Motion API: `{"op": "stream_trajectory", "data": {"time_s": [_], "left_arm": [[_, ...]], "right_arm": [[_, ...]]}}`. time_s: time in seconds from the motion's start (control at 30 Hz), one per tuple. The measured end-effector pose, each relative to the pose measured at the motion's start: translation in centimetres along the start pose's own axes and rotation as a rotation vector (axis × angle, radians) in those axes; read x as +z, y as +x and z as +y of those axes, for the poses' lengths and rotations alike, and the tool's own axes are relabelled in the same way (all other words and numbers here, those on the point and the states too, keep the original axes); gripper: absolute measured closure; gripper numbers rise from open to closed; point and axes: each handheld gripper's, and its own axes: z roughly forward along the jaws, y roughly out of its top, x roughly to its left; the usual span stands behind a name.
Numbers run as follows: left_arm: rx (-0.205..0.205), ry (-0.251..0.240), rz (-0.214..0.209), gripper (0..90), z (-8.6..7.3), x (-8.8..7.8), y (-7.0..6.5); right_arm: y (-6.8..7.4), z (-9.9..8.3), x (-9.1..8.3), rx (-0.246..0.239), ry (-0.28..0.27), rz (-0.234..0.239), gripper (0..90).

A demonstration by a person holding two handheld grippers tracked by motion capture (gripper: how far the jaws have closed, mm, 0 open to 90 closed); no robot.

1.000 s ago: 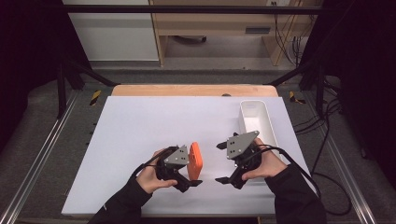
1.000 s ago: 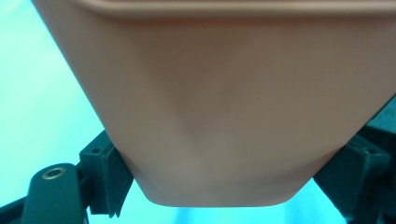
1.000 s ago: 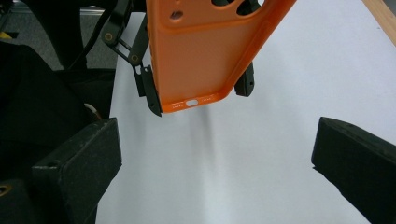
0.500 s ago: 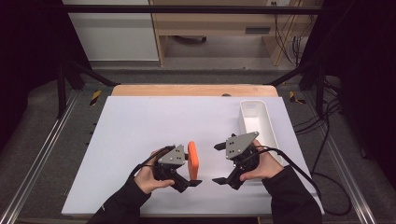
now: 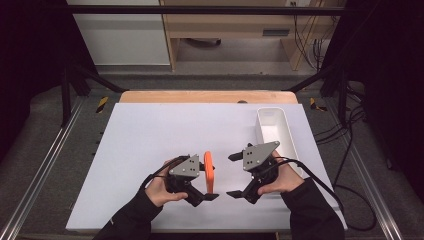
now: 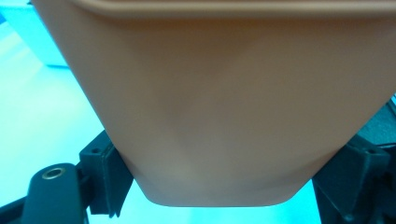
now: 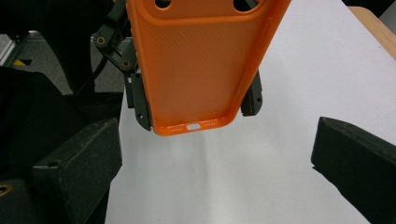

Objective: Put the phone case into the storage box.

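**Left claw on case, right claw free**

Your left gripper (image 5: 211, 172) is clamped on the orange case (image 5: 209, 172). In the left gripper view the case (image 6: 210, 107) sits squarely between the two jaws, one pad against each long edge, back face towards the camera. From above, the case stands on edge, thin side up, off the table (image 5: 150, 135).

Your right gripper (image 5: 234, 175) is spread wide with nothing in it. In the right gripper view its fingers (image 7: 79, 163) stand at the lower left and lower right, bare table between them. The case (image 7: 201, 65) hangs ahead of and above that gap, well clear of both pads, open inner side facing you, port end down. Left gripper's jaws show behind it, one on each side edge.

The two grippers face each other, tips near but apart, case on the left gripper's side of the gap.

White tray (image 5: 274, 130) lies on the table just beyond your right gripper, on its far side from the case. Both grippers are at the near part of the table.
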Motion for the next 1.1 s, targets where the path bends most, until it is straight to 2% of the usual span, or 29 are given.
{"op": "stream_trajectory", "data": {"time_s": [0.4, 1.1], "left_arm": [[0.042, 0.007, -0.026, 15.9, 0.3, 1.7, -0.4], [0.064, 0.018, -0.046, 15.9, 0.3, 3.6, -0.7]], "right_arm": [[0.2, 0.1, 0.1, 0.003, -0.030, 0.020, 2.9], [0.4, 0.0, 0.7, 0.001, -0.042, 0.055, 4.5]]}}
